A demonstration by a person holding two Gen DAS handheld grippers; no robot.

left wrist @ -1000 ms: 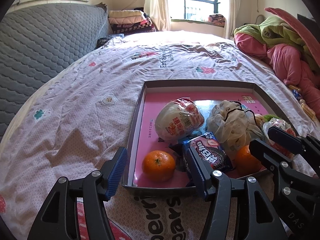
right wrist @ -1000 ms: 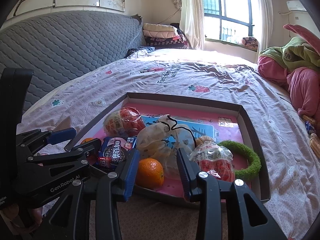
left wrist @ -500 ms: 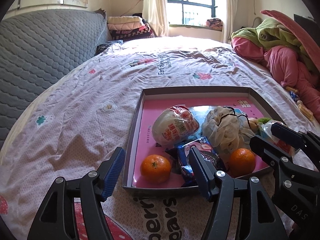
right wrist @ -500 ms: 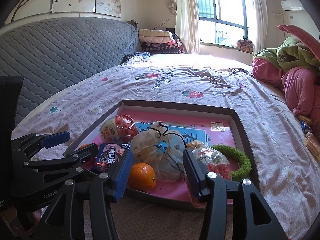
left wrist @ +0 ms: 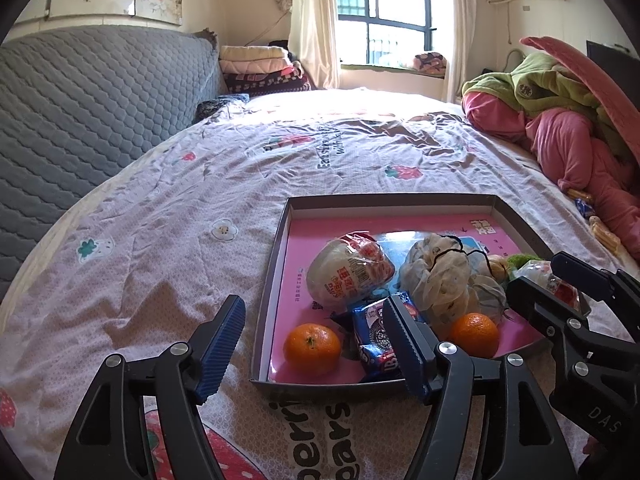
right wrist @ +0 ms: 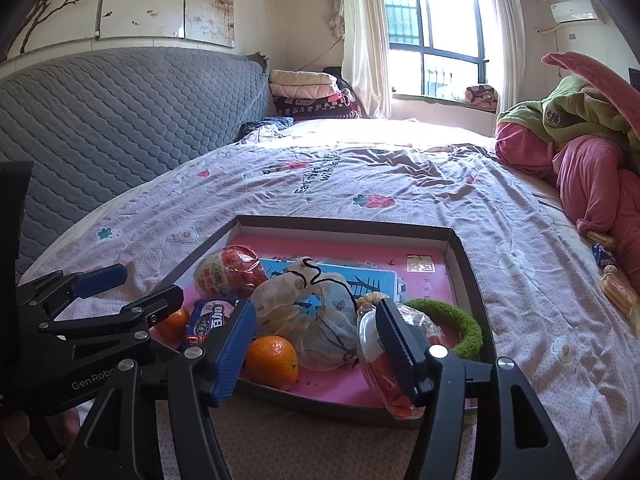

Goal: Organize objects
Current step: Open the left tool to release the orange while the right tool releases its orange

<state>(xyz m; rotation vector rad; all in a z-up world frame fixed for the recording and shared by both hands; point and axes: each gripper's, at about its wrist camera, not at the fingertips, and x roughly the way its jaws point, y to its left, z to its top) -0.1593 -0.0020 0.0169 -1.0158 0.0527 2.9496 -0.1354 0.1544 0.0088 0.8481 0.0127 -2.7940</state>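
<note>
A shallow pink-bottomed box (left wrist: pixel 276 264) (right wrist: pixel 468 280) lies on the bed. In it are two oranges (left wrist: pixel 312 349) (right wrist: pixel 272 362), a blue biscuit packet (left wrist: pixel 374 344) (right wrist: pixel 208 318), a red-and-white snack bag (left wrist: pixel 350 274) (right wrist: pixel 226 270), a crumpled cloth pouch (left wrist: pixel 440 276) (right wrist: pixel 312 312), a clear red-filled packet (right wrist: pixel 384 360) and a green ring (right wrist: pixel 460 326). My left gripper (left wrist: pixel 314 350) hovers just short of the box's near left corner, jaws opening, nothing held. My right gripper (right wrist: pixel 316 350) hovers at the near rim, jaws opening, nothing pressed between its fingers.
A grey quilted headboard (left wrist: pixel 80 112) runs along the left. Folded blankets (right wrist: pixel 308 92) are stacked at the far end by the window. A pile of pink and green clothes (left wrist: pixel 568 128) fills the right side, with small snack packets (right wrist: pixel 612 276) beside it.
Both grippers' jaws have spread wider. Both have drawn back and tilted up a little, so the box sits lower and more of the room shows.
</note>
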